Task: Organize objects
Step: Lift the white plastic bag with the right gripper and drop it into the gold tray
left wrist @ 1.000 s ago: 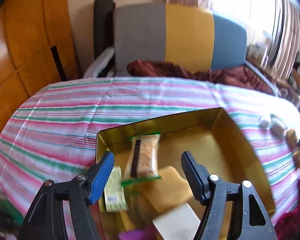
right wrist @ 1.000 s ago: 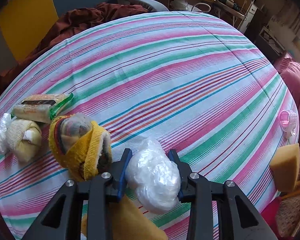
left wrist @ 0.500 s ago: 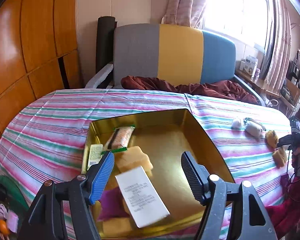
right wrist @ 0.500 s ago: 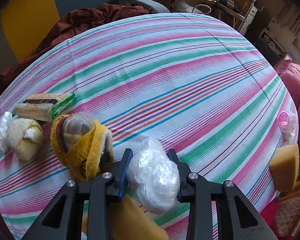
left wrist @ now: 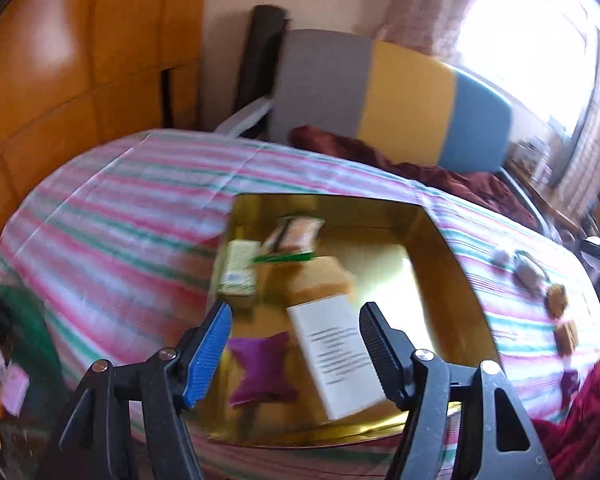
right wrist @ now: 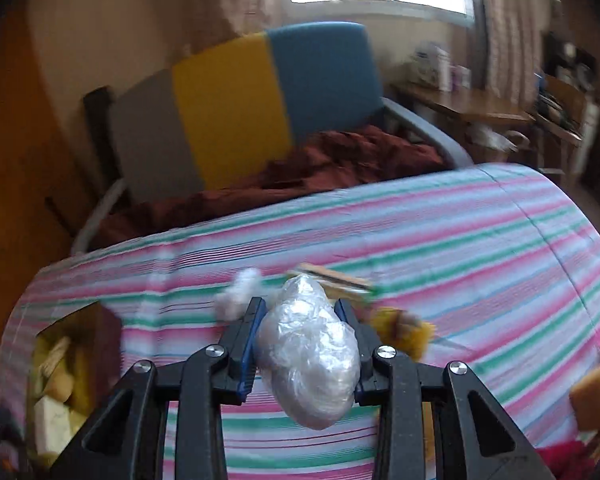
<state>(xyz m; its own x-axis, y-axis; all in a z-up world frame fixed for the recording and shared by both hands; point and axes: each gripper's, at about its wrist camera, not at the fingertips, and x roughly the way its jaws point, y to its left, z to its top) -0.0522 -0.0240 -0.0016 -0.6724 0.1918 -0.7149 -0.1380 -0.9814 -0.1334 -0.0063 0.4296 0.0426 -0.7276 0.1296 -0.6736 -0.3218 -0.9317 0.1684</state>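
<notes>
Now mid-carry: R gripper (right wrist: pixel 300 328) clamped on the plastic bundle (right wrist: pixel 310 356), lifted off the striped cloth (right wrist: pixel 480 248), w/ the gold tin (right wrist: pixel 100 316) off to its lower left. L gripper (left wrist: pixel 294 344) hangs over the tin (left wrist: pixel 452 264), jaws wide but just been narrowing a bit, nothing between them; box (left wrist: pixel 336 356), purple pouch (left wrist: pixel 260 368), sponge (left wrist: pixel 320 284) & snack bar (left wrist: pixel 296 232) already inside. Next, I'd judge: swing R over the tin's free right half, lower, let go w/o hitting L.

Tin (left wrist: pixel 452 248) on tablecloth (left wrist: pixel 112 216); inside it: card (left wrist: pixel 336 356), cushion (left wrist: pixel 260 368), sponge (left wrist: pixel 320 280), two packets. Right of tin: small bundles (left wrist: pixel 528 272). Behind tin: chair (left wrist: pixel 384 96).
</notes>
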